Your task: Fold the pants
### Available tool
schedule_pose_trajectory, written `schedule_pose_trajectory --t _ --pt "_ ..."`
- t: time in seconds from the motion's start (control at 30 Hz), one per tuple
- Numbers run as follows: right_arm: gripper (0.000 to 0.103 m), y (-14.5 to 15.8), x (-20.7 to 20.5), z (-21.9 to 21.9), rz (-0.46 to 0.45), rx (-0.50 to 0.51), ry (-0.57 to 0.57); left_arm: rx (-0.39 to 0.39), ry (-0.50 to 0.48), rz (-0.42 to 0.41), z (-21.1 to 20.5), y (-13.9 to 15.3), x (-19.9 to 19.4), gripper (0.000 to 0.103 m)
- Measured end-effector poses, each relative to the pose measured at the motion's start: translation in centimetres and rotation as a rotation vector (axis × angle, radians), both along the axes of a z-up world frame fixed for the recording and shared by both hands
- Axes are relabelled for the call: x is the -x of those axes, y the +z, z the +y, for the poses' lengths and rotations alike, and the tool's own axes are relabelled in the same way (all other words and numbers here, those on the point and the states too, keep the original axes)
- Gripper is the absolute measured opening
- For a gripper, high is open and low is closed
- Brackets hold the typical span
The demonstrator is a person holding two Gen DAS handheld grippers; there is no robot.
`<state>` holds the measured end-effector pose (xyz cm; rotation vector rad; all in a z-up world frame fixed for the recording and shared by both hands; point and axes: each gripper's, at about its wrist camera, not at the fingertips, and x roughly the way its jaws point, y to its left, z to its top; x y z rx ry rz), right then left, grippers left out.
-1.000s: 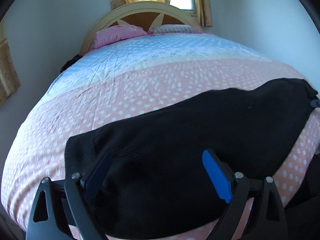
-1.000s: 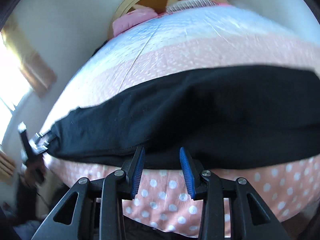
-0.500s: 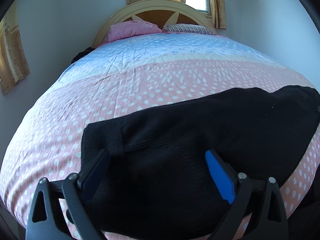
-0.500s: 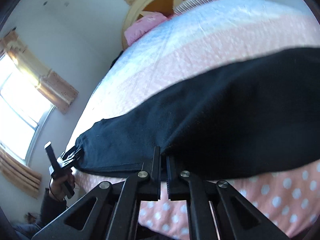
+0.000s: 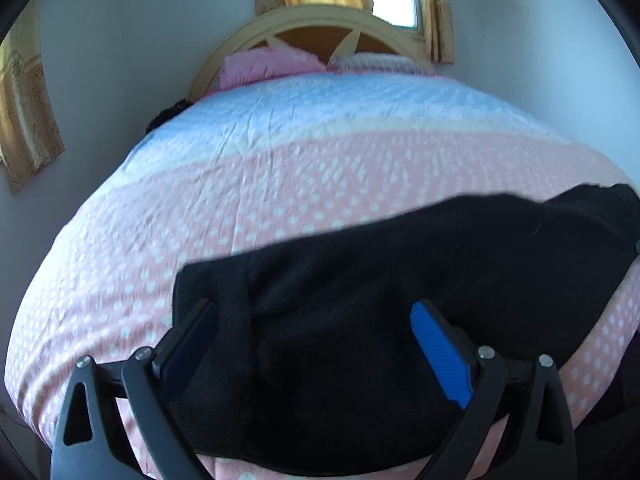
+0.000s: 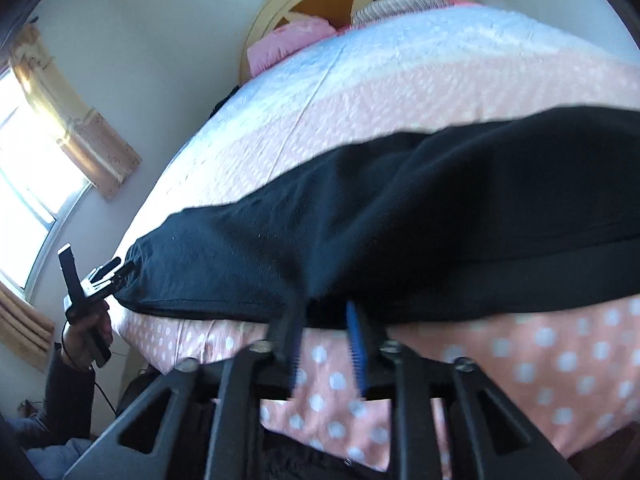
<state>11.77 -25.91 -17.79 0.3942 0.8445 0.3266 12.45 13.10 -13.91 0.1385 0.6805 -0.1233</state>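
Black pants (image 5: 380,292) lie stretched across the near end of a bed with a pink dotted cover (image 5: 280,184). My left gripper (image 5: 316,344) is open wide, and its blue-padded fingers (image 5: 440,356) straddle the pants' ribbed left end. In the right wrist view the pants (image 6: 400,220) run from left to right, and their near edge overhangs the bed side. My right gripper (image 6: 324,332) is blurred at that edge; its fingers stand slightly apart with dotted cover showing between them, and their tips are hidden under the fabric. The left gripper (image 6: 114,274), held in a person's hand, sits at the pants' far left end.
A pink pillow (image 5: 264,66) and a striped pillow (image 5: 372,62) lie against the arched headboard (image 5: 320,20). Curtained windows (image 6: 36,152) are on the walls. The blue and pink cover beyond the pants is bare. A person's sleeve (image 6: 68,392) is beside the bed's corner.
My right gripper went from open to shut on the pants' near edge, and its fingers have now parted again. The left gripper stayed open and shifted slightly over the pants' end.
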Motion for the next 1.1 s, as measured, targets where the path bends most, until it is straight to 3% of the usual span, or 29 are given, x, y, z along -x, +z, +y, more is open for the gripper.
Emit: schedule_pose_trajectory --t 0.1,0.2,0.37,0.43,0.67,0.83,0.87,0.9,1.1 --pt "0.027 1.3 1.3 -4.0 -0.02 -0.011 -0.097 0.005 -0.057 -0.056 -2.3 2.1 0.3 0.099" --pt "0.027 1.9 2.9 -10.2 -0.024 -0.055 -0.298 0.012 -0.121 -0.063 -5.1 2.8 -0.2 0.099" --pt "0.027 1.0 4.6 -18.4 -0.009 -0.148 -0.57 0.047 -0.196 -0.033 -9.6 2.1 -1.6 0.099" --pt "0.027 0.5 4.6 -20.1 -0.006 -0.169 -0.615 0.058 -0.231 -0.015 -11.1 1.6 -1.8 0.1" --pt "0.027 -1.6 3.3 -24.0 0.025 -0.159 -0.696 0.016 -0.25 0.058 -13.5 -0.8 -2.1 0.099" --pt "0.027 -2.1 2.5 -24.5 -0.001 -0.186 -0.712 0.049 -0.234 0.098 -13.3 -1.0 -2.4 0.099" --pt "0.025 -2.0 2.3 -24.6 -0.01 -0.196 -0.696 0.047 -0.235 0.104 -13.5 -1.2 -2.4 0.099" --pt "0.003 -1.6 2.2 -24.2 -0.018 -0.2 -0.682 0.041 -0.238 0.111 -13.7 -1.4 -2.5 0.1" --pt "0.003 1.9 4.3 -24.2 -0.112 -0.189 -0.68 0.035 -0.244 0.135 -13.7 -1.9 -2.8 0.1"
